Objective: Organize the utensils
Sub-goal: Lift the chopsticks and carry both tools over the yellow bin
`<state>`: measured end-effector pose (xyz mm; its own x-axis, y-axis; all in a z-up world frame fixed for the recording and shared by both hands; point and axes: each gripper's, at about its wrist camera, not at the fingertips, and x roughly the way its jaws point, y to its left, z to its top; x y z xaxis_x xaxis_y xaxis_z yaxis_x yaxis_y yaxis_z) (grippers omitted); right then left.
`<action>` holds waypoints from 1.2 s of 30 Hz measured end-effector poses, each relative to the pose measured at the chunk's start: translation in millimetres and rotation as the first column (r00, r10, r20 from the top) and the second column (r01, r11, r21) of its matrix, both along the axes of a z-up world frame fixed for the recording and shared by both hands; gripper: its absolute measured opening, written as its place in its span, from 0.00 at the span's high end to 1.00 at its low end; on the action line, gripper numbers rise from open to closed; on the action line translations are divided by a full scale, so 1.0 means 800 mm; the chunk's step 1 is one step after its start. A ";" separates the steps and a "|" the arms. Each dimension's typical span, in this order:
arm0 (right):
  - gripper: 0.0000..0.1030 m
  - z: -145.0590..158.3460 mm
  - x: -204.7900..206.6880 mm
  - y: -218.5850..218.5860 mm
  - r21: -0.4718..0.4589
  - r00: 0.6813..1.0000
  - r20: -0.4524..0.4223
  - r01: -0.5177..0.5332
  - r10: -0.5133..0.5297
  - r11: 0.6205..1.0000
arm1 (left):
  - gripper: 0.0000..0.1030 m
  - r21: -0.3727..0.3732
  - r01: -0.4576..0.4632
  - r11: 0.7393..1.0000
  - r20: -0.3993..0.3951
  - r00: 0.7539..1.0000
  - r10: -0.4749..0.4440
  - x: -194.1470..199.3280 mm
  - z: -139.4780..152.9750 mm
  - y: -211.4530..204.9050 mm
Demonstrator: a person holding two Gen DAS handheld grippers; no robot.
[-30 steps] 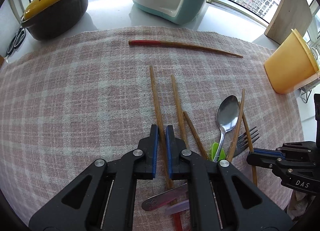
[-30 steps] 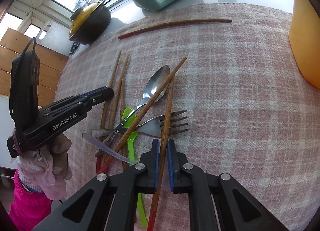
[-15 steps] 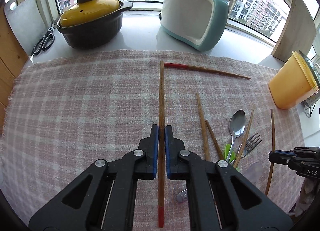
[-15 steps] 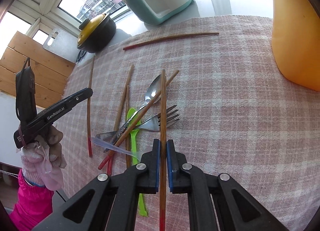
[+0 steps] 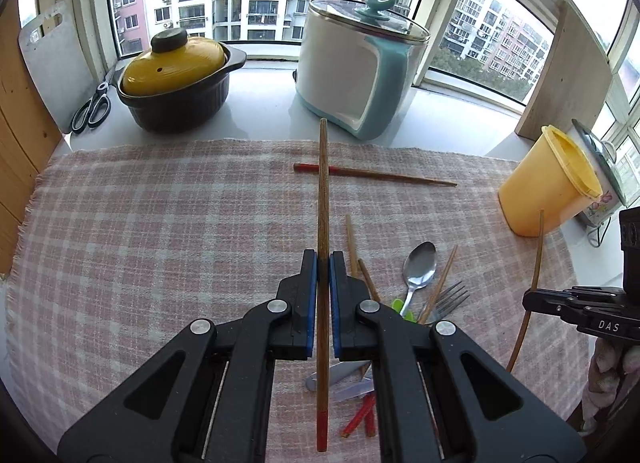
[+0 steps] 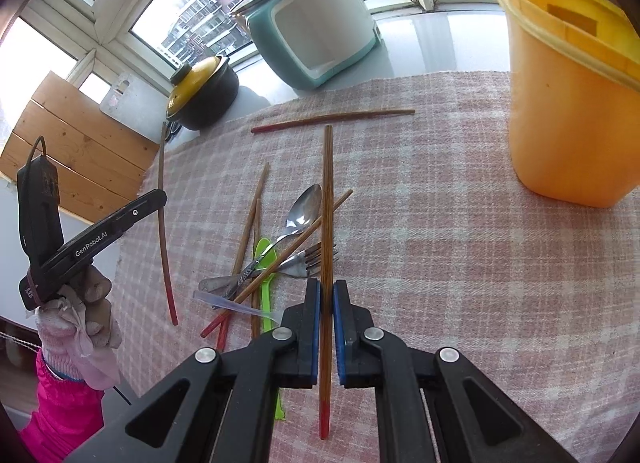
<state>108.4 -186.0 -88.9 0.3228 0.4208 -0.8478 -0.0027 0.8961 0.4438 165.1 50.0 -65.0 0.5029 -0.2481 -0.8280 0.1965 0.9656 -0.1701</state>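
Observation:
My left gripper [image 5: 323, 259] is shut on a wooden chopstick with a red end [image 5: 322, 199], held above the checked cloth. My right gripper [image 6: 327, 287] is shut on another red-ended chopstick [image 6: 327, 199], also lifted; it shows at the right of the left wrist view [image 5: 534, 263]. On the cloth lies a pile: chopsticks [image 6: 250, 223], a metal spoon [image 6: 306, 211], a fork [image 6: 312, 259], a green plastic utensil [image 6: 265, 263] and a clear one [image 6: 236, 305]. One chopstick [image 5: 376, 175] lies apart, farther back. A yellow tub [image 6: 568, 103] stands at the right.
A black pot with a yellow lid [image 5: 176, 83] and a white-and-teal cooker [image 5: 360, 63] stand on the sill behind the cloth [image 5: 160, 243]. Scissors [image 5: 94, 107] and a cutting board [image 5: 52, 63] are at the far left. A wooden board [image 5: 568, 75] leans at the right.
Both grippers have lifted their chopsticks off the pile and risen above the cloth. The views now look more level, toward the windows.

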 end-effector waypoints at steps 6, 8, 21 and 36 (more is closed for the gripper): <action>0.97 0.028 -0.007 -0.034 0.002 0.999 0.042 0.012 -0.012 1.000 | 0.96 -0.036 0.029 0.999 0.030 0.999 -0.028 -0.010 0.022 -0.036; 0.97 0.038 -0.009 -0.046 0.000 0.998 0.056 0.016 -0.016 1.000 | 0.96 -0.047 0.038 0.998 0.043 0.998 -0.036 -0.012 0.030 -0.050; 0.97 0.102 -0.022 -0.116 0.012 0.989 0.143 0.025 -0.027 1.000 | 0.96 -0.095 0.115 0.989 0.113 0.988 -0.104 -0.009 0.067 -0.143; 0.97 0.169 -0.004 -0.171 0.058 0.968 0.251 0.000 -0.015 0.998 | 0.96 -0.126 0.148 0.981 0.176 0.976 -0.125 0.018 0.112 -0.224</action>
<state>104.8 -322.5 46.6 0.5261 0.4630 -0.7134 -0.1139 0.8696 0.4804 179.6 -129.0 24.9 0.5843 -0.4293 -0.6887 0.3613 0.8975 -0.2529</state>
